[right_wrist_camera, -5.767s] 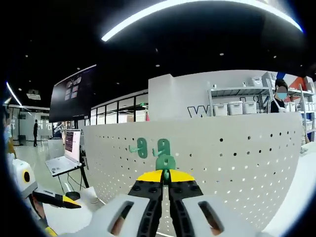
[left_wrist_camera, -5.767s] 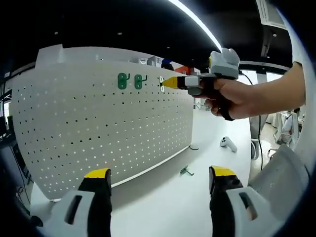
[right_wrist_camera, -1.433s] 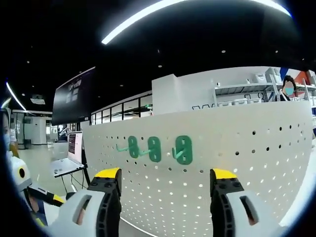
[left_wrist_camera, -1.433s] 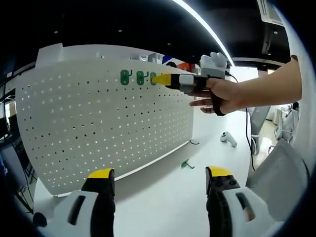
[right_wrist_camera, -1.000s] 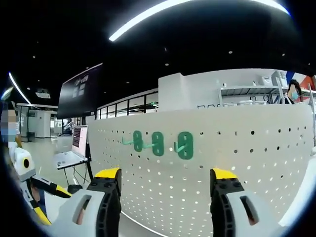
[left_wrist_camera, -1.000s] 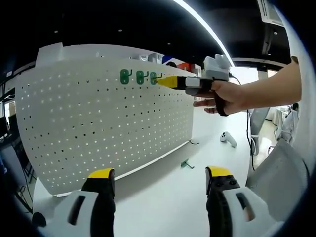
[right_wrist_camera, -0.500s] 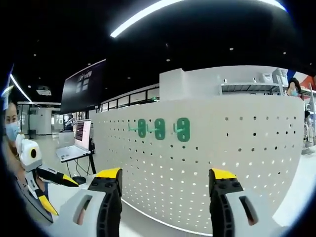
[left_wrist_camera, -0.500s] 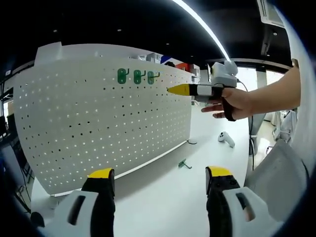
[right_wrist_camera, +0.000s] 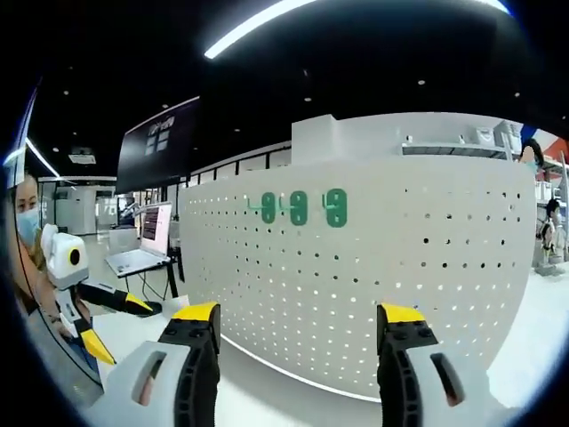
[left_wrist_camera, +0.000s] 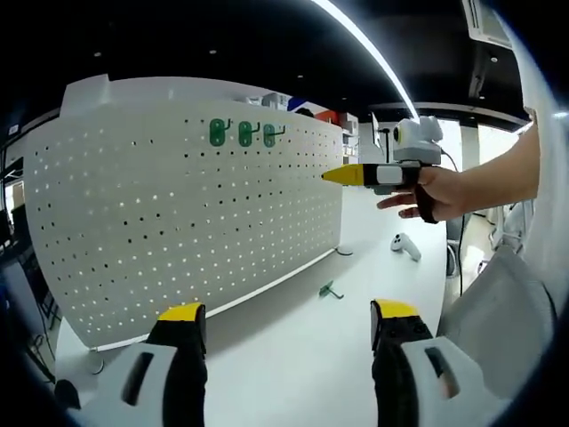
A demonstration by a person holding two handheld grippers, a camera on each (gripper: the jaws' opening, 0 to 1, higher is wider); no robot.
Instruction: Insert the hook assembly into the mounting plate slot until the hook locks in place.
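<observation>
A white pegboard (left_wrist_camera: pixel 178 222) stands upright on the table. Three green hooks (left_wrist_camera: pixel 245 133) hang in a row near its top edge, and they show in the right gripper view as green hooks (right_wrist_camera: pixel 299 207) on the pegboard (right_wrist_camera: pixel 400 267). My right gripper (right_wrist_camera: pixel 300 313) is open and empty, a short way back from the board. In the left gripper view a hand holds this right gripper (left_wrist_camera: pixel 336 175) off the board's right end, below the hooks. My left gripper (left_wrist_camera: pixel 289 313) is open and empty, low over the table. A loose green hook (left_wrist_camera: pixel 331 291) lies on the table by the board's foot.
The white table (left_wrist_camera: pixel 293 356) runs along the front of the board. A white controller (left_wrist_camera: pixel 407 249) lies on it at the far right. In the right gripper view the left gripper (right_wrist_camera: pixel 116 325) comes in from the left, with a laptop (right_wrist_camera: pixel 138 258) and a person behind.
The right gripper, earlier shut on a green hook at the board, has opened and left it hanging as the third hook. It has since drawn back and down from the board.
</observation>
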